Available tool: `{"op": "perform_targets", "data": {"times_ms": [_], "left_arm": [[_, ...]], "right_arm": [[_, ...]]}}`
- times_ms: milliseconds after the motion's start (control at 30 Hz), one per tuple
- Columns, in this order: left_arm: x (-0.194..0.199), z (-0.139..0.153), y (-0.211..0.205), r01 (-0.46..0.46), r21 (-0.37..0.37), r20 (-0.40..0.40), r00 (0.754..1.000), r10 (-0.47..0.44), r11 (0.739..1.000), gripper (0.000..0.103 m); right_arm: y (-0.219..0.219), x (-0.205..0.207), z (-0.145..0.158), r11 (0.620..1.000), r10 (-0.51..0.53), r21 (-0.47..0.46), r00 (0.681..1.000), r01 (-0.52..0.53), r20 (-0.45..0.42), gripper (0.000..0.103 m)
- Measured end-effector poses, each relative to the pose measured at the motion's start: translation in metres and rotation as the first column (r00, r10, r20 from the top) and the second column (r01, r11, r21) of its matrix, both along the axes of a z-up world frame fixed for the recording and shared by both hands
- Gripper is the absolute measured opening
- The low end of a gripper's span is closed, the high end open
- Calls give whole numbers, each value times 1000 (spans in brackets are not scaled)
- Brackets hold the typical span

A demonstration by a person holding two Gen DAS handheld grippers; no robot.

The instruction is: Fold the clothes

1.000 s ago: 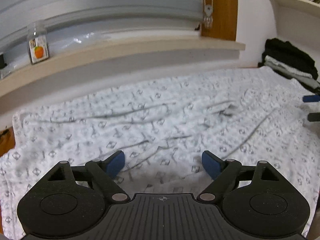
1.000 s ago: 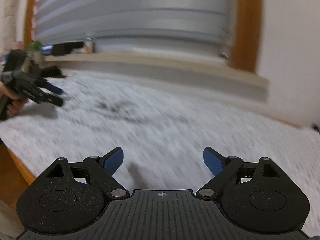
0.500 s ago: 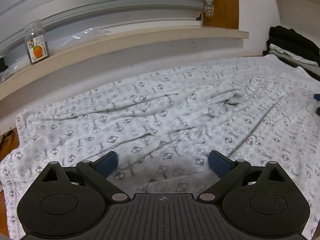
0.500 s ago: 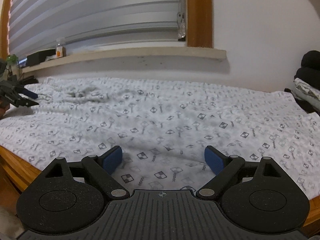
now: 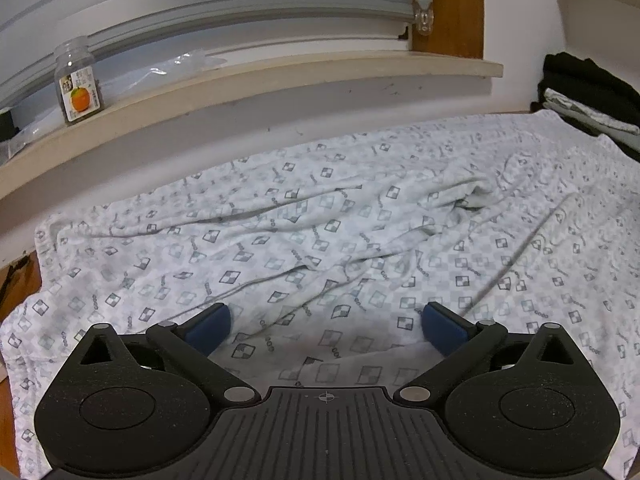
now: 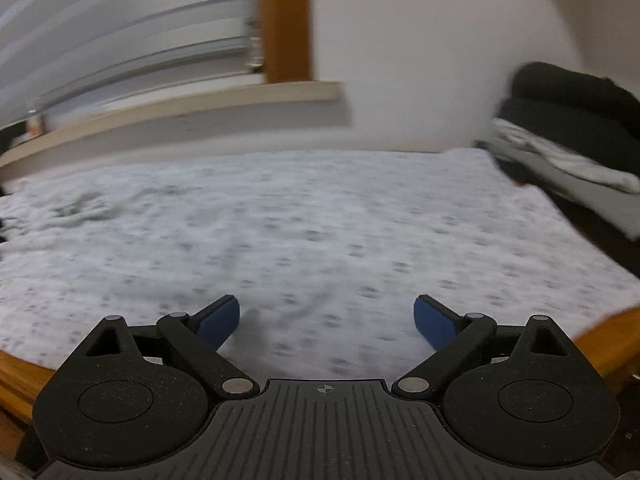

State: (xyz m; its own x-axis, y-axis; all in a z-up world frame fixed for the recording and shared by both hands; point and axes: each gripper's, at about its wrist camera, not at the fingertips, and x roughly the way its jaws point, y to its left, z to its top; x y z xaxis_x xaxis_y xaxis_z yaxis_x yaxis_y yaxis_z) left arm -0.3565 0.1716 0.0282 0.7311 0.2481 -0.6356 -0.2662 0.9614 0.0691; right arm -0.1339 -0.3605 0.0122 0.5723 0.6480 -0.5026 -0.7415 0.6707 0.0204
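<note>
Two grippers, each with blue pads, hang over one white patterned cloth [image 5: 320,240] printed with small grey checkered squares and spread wide across a wooden bench [image 6: 16,372]. Left gripper [image 5: 326,330]: jaws spread wide after just opening, nothing between them, poised above the creased near part of the cloth; long wrinkles run across the fabric toward a bunched fold at right of centre. Right gripper [image 6: 326,320]: jaws likewise wide and just opening further, empty, above the cloth's near edge where the bench's wooden rim shows; this view is smeared by motion. Behind the cloth runs a window sill [image 5: 280,76] carrying a small jar with an orange label [image 5: 79,80], beneath closed blinds [image 5: 200,4]. At far right lies a stack of dark and light folded garments [image 6: 568,128], just beside the cloth's far corner.
</note>
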Motion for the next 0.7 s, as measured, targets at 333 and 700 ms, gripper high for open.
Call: {"op": "perform_targets", "data": {"times_ms": [333,700], "left_arm": [[0,0,-1,-20,13,0,1000,20,1000,103],[-3,2,-1,-59,38,22,998,58,998,103]], "right_arm": [[-24,13,8,998,-58,10,998,58,20,94],[-16,10,7,999,-34,-1,999,34,18,94]]}}
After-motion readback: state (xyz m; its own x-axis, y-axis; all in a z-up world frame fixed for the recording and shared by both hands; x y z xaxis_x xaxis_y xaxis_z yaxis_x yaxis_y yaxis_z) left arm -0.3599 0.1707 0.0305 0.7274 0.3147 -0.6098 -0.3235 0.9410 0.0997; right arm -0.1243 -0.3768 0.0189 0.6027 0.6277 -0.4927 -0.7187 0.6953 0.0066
